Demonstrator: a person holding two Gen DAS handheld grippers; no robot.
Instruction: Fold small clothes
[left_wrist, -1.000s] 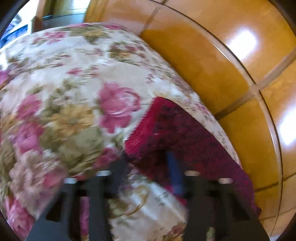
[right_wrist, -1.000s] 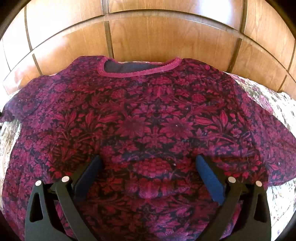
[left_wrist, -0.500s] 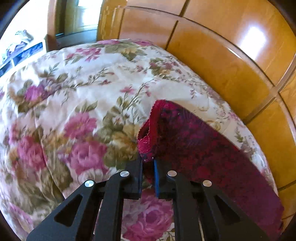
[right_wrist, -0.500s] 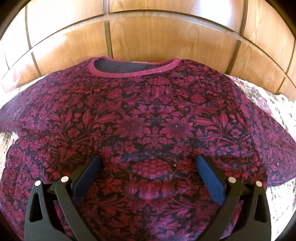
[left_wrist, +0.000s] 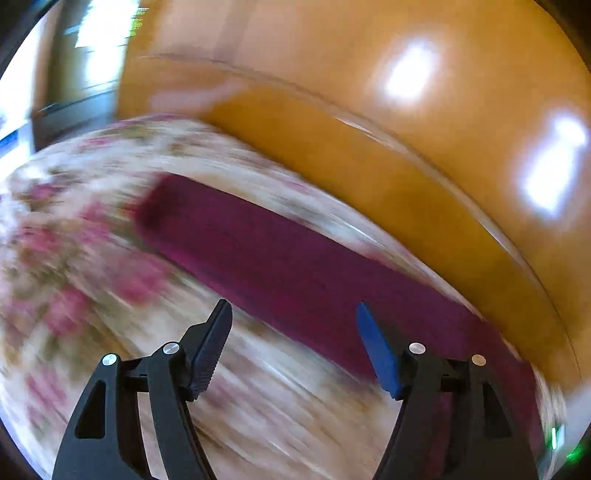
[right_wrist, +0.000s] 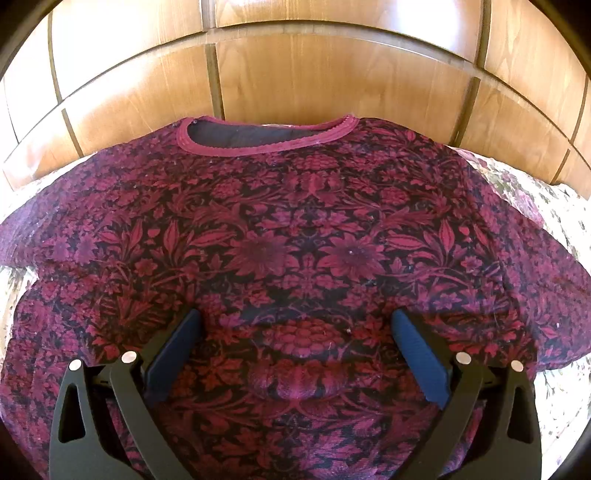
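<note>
A small dark red floral top lies flat on a flowered bedspread, its neckline toward the wooden headboard and both sleeves spread out. My right gripper is open, hovering over the chest of the top, empty. In the blurred left wrist view the top's left sleeve lies stretched flat across the bedspread. My left gripper is open and empty, just short of the sleeve.
The flowered bedspread covers the bed; it also shows at the right edge of the right wrist view. A glossy wooden headboard rises right behind the neckline, and it shows in the left wrist view.
My left gripper, shut on the sleeve's edge half a second ago, has opened and pulled back; the sleeve now lies flat. The right gripper has stayed still.
</note>
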